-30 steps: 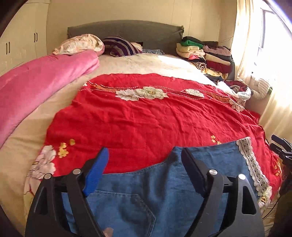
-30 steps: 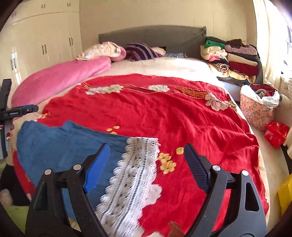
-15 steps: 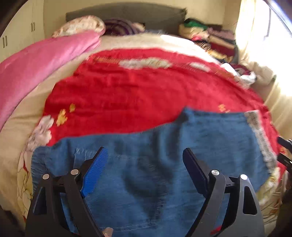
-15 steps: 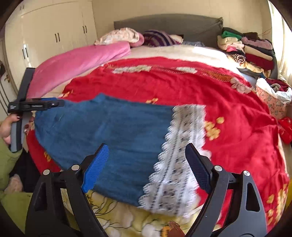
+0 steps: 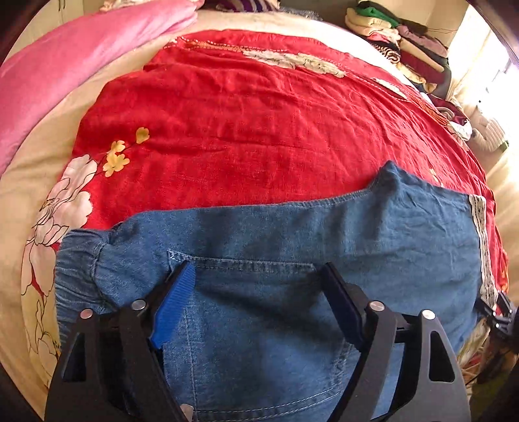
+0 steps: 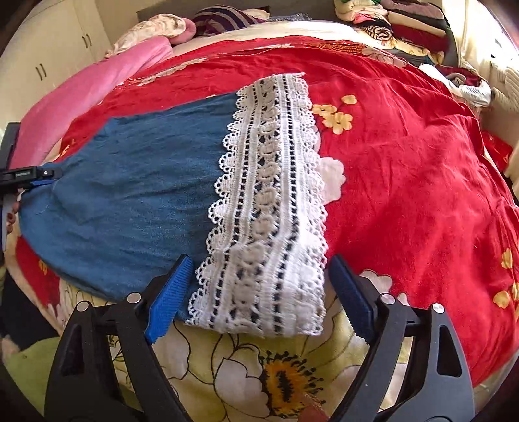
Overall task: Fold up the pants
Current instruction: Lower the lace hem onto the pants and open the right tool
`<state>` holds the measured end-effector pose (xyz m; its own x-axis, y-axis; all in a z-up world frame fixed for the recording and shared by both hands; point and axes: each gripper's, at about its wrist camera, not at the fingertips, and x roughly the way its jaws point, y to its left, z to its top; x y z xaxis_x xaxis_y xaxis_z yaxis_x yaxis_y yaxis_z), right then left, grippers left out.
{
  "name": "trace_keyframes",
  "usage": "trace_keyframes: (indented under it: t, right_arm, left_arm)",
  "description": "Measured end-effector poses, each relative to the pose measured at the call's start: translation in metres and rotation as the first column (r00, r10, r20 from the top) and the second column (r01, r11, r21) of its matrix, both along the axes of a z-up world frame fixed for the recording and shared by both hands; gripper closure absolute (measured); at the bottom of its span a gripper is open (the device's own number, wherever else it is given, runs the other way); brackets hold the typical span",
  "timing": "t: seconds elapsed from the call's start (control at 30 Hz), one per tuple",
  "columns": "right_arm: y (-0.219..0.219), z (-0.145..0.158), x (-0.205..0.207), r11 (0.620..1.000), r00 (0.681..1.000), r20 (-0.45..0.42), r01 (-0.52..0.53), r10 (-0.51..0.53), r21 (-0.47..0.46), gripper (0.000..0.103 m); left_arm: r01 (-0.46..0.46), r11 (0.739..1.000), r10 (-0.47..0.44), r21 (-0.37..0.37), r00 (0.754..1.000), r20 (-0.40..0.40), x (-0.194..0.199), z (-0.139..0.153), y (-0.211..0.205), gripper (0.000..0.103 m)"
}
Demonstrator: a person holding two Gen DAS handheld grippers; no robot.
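Left wrist view: denim pants (image 5: 259, 233) lie flat under the left gripper (image 5: 259, 302), fingers apart.
Right gripper (image 6: 256, 289), fingers apart, frames the lace hem (image 6: 269, 207) between them.

Red bedcover (image 5: 259, 130): covers the middle of both views, wrinkled, with white and yellow flowers printed on it.
Pink blanket (image 5: 74, 55): rolled, upper left of both views.
Pile of folded clothes (image 5: 405, 42): top right corner of both views.
Pillows (image 6: 181, 26): top centre of the right wrist view.
White cupboard (image 6: 48, 55): upper left of the right wrist view.
Yellow flowered sheet (image 6: 259, 366): bottom centre of the right wrist view.
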<state>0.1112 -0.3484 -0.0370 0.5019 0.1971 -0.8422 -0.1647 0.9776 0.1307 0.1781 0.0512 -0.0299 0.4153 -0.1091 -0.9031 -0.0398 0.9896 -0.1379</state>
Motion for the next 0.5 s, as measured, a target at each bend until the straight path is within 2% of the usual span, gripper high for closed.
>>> trace_keyframes:
  t: [0.13, 0.33, 0.5]
  right_arm:
    - [-0.001, -0.002, -0.002, 1.0, 1.0, -0.003, 0.014, -0.014, -0.013, 0.024]
    - [0.008, -0.006, 0.004, 0.998, 0.999, 0.011, 0.043, -0.043, -0.035, 0.015]
    - [0.003, -0.005, -0.005, 0.999, 0.998, 0.051, 0.032, -0.032, -0.003, 0.016]
  left_arm:
    - [0.037, 0.999, -0.037, 0.037, 0.999, -0.002, 0.004, -0.006, -0.008, 0.016]
    - [0.091, 0.994, -0.094, 0.068, 0.995, 0.035, -0.001, -0.009, -0.012, 0.012]
    - [0.072, 0.996, -0.078, 0.059, 0.992, 0.101, -0.008, 0.0, -0.013, 0.011]
